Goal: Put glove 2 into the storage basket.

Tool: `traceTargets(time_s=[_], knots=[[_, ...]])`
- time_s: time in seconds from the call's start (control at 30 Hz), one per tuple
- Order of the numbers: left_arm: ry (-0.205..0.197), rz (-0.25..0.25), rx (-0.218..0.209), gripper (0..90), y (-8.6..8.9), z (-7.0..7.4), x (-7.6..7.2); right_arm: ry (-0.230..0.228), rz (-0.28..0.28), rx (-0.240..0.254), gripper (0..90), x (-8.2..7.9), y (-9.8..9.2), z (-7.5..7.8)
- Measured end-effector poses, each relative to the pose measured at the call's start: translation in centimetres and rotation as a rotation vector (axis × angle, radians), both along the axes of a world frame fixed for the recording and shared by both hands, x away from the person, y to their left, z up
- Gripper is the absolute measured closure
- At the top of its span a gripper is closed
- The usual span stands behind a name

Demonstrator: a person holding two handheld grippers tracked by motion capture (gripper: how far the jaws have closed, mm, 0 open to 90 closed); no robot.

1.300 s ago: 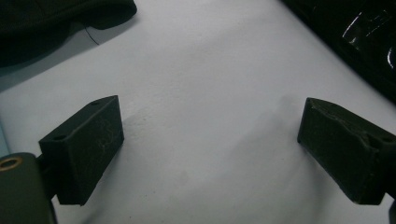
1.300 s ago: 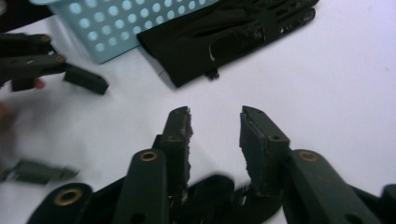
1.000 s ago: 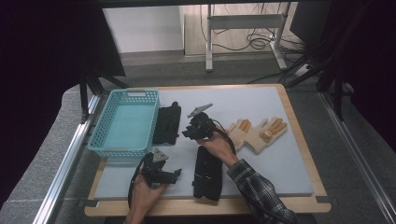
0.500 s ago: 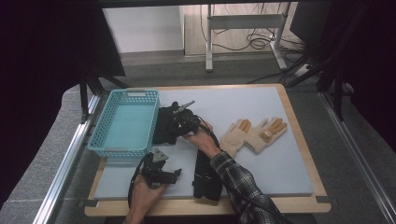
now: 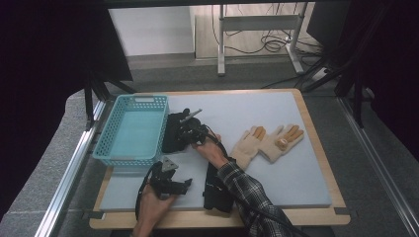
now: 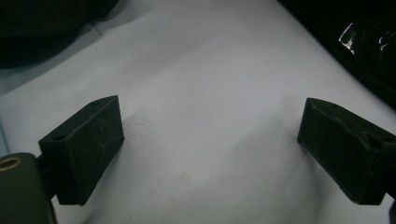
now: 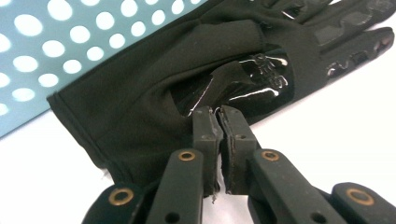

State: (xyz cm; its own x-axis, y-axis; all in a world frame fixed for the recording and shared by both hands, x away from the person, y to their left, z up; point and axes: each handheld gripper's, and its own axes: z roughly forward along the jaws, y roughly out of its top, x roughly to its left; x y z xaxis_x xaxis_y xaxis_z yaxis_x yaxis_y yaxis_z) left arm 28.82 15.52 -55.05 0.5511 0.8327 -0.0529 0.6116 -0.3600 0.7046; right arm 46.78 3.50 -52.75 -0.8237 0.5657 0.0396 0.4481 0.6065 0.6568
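A black glove lies flat beside the blue basket. My right gripper has just closed its jaws, and the tips pinch a raised fold of that glove by its glossy patch. A second black glove lies near the front edge under the right forearm. Left of it my left gripper rests on the mat, jaws wide apart with bare mat between them.
Two tan gloves lie side by side at the right of the grey mat. The basket looks empty. A wooden board edge frames the mat, with metal rails along the table's sides.
The right hand has moved left from the mat's middle to the black glove by the basket and shut its jaws on it. The left hand has kept still.
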Motion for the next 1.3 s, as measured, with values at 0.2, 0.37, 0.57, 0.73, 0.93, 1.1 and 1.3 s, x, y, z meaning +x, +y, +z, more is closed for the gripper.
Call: traceTargets(time_s=[0.2,0.37,0.57,0.73,0.93,1.1,1.3], knots=[[0.0,0.0,0.0,7.2,0.0,0.0,0.0,-0.017,-0.014,0.035,85.5,-0.2,-1.6,2.0],[0.0,-0.001,0.001,7.2,0.0,0.0,0.0,-0.043,-0.016,0.08,85.5,-1.4,-3.9,4.4],[-0.001,-0.001,0.001,7.2,0.0,0.0,0.0,-0.077,-0.04,0.105,85.6,-2.7,-7.1,6.4],[-0.001,0.0,0.001,7.2,0.0,0.0,0.0,-0.113,-0.067,0.076,85.5,-3.5,-10.1,8.3],[-0.001,0.0,-0.001,7.2,0.0,0.0,0.0,-0.119,-0.09,0.041,85.3,-3.8,-12.1,8.8],[0.0,-0.001,0.001,7.2,0.0,0.0,0.0,-0.103,-0.068,0.034,84.9,-3.8,-10.4,7.2],[-0.001,-0.001,0.001,7.2,0.0,0.0,0.0,-0.102,0.011,0.063,75.7,-4.5,-6.6,6.4]])
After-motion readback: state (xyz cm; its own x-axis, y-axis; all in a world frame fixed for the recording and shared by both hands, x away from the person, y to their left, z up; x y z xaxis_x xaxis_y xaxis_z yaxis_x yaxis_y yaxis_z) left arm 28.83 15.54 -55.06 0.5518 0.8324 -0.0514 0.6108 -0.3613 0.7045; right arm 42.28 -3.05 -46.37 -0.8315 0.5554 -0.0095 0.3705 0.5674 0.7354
